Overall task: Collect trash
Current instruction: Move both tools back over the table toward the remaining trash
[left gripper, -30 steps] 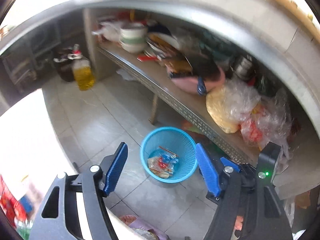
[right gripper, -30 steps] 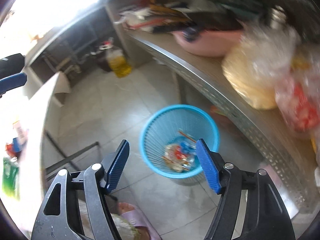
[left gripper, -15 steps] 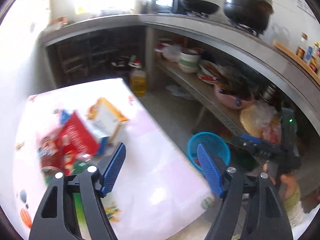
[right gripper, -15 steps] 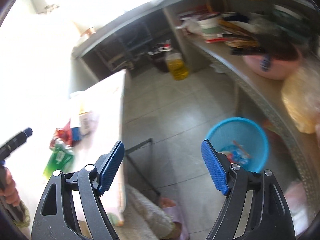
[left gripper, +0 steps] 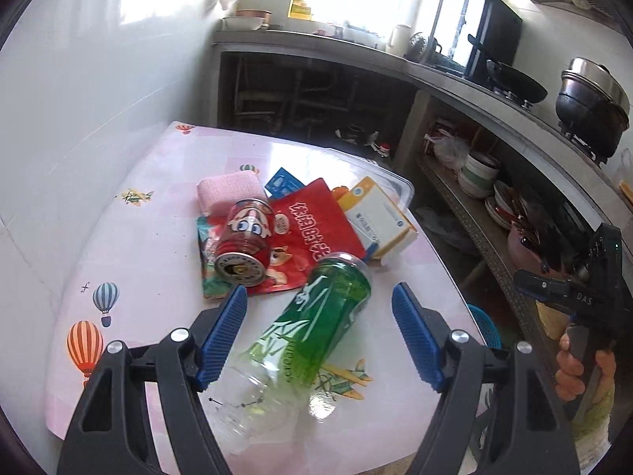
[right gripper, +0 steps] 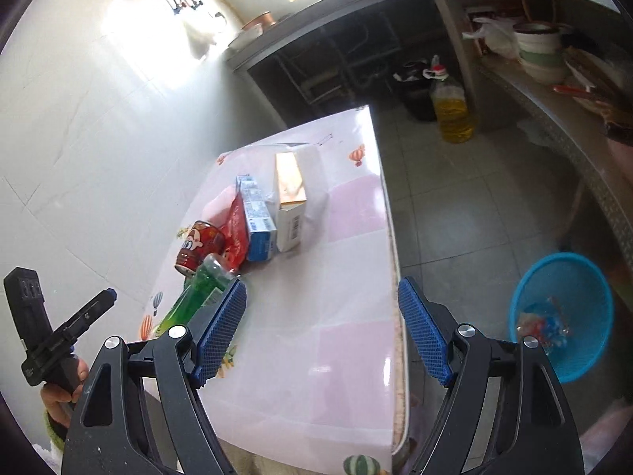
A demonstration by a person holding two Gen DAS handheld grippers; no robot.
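Observation:
A green plastic bottle (left gripper: 316,324) lies on its side on the pink table (left gripper: 138,245). My left gripper (left gripper: 318,293) hangs open over it, with the pads apart from it. Beyond the bottle lie a red can (left gripper: 245,241), a red snack bag (left gripper: 312,233), a pink cloth (left gripper: 229,192) and a white and orange box (left gripper: 379,213). My right gripper (right gripper: 321,287) is open and holds nothing above the table's (right gripper: 336,237) right edge. The blue basket (right gripper: 585,289) stands on the floor to the right with wrappers inside. The bottle (right gripper: 190,301), can (right gripper: 199,243) and box (right gripper: 292,198) lie ahead to its left.
A blue and white carton (right gripper: 257,217) leans beside the box. A yellow oil jug (right gripper: 451,114) stands on the tiled floor. A long shelf with bowls (left gripper: 478,170) runs under the counter, with pots (left gripper: 589,103) on top. A white wall borders the table's left side.
Both views swung away from the blue basket on the floor and over to the table. The green bottle now lies under my left gripper, and the basket sits at the right edge.

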